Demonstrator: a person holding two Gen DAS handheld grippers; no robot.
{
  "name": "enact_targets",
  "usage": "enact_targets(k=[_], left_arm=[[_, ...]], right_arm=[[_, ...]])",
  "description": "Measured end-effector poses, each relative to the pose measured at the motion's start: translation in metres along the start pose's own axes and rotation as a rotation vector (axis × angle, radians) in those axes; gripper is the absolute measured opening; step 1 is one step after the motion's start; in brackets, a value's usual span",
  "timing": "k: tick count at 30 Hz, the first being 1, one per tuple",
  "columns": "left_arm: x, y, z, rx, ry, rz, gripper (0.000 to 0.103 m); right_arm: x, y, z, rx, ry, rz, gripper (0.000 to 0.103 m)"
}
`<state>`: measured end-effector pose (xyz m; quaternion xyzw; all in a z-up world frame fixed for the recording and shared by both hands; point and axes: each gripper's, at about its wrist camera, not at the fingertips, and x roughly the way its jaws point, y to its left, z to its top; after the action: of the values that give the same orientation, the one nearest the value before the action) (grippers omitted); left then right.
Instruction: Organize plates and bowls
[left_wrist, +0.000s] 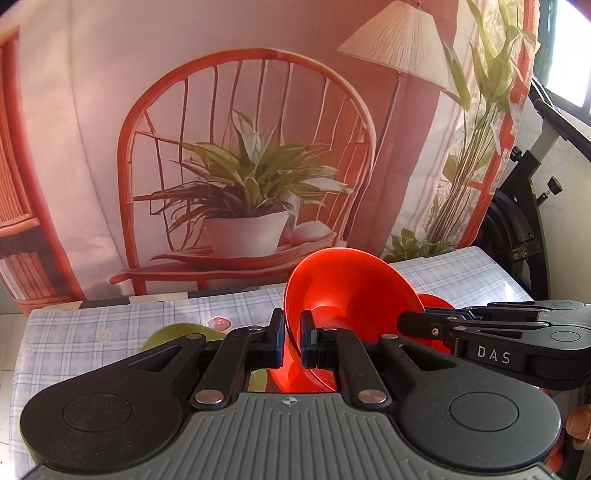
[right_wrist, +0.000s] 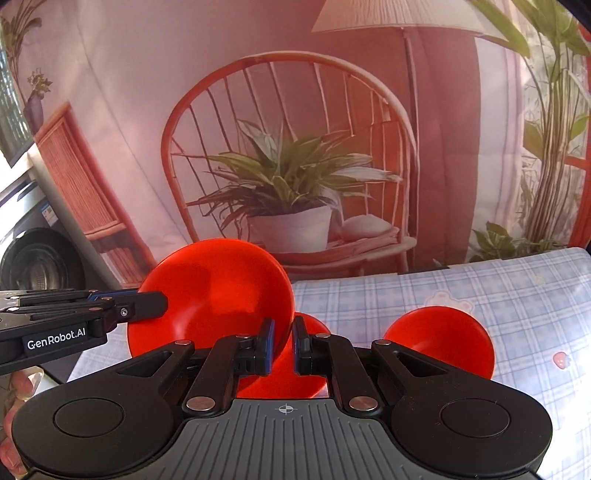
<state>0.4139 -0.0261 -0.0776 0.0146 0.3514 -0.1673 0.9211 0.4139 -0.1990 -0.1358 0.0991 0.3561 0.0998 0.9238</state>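
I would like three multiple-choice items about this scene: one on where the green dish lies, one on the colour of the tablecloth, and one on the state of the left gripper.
1. Where is the green dish?
A. inside the red bowl
B. on the cloth, left of the left gripper's fingers
C. between the fingers

2. What colour is the tablecloth?
A. plain white
B. dark green
C. light blue checks

3. What is the left gripper doing?
A. clamping the rim of a tilted red bowl
B. hanging open over the table
C. holding a spoon

Key: 1 B, its green edge shows beside the fingers; 2 C, checks cover the table; 3 A, the red rim sits between the fingers.
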Motion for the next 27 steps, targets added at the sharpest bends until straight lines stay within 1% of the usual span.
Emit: enact_targets(k=[4, 9, 15, 20, 25, 26, 27], left_arm=[[0.036, 0.001, -0.011, 0.015, 0.047, 0.029, 0.009], [0.061, 0.003, -0.023, 0.023, 0.089, 0.040, 0.009], [0.074, -0.001, -0.027, 0.064, 0.107, 0.063, 0.009], [0.082, -0.003, -0.028, 0.071, 0.124, 0.071, 0.010], [0.087, -0.002, -0.029, 0.064, 0.143, 0.062, 0.010], [0.086, -0.002, -0.029, 0.060, 0.143, 0.063, 0.011], [0.086, -0.001, -0.028, 0.057, 0.148, 0.068, 0.015]], right_arm=[[0.029, -0.009, -0.005, -0.010, 0.053, -0.021, 0.009], [0.050, -0.016, -0.010, 0.000, 0.092, -0.035, 0.009], [0.065, -0.022, -0.014, 0.008, 0.122, -0.039, 0.009], [0.069, -0.024, -0.015, 0.006, 0.133, -0.044, 0.009], [0.069, -0.027, -0.016, 0.009, 0.145, -0.038, 0.011], [0.069, -0.027, -0.016, 0.007, 0.145, -0.037, 0.012], [0.067, -0.028, -0.016, 0.006, 0.144, -0.037, 0.012]])
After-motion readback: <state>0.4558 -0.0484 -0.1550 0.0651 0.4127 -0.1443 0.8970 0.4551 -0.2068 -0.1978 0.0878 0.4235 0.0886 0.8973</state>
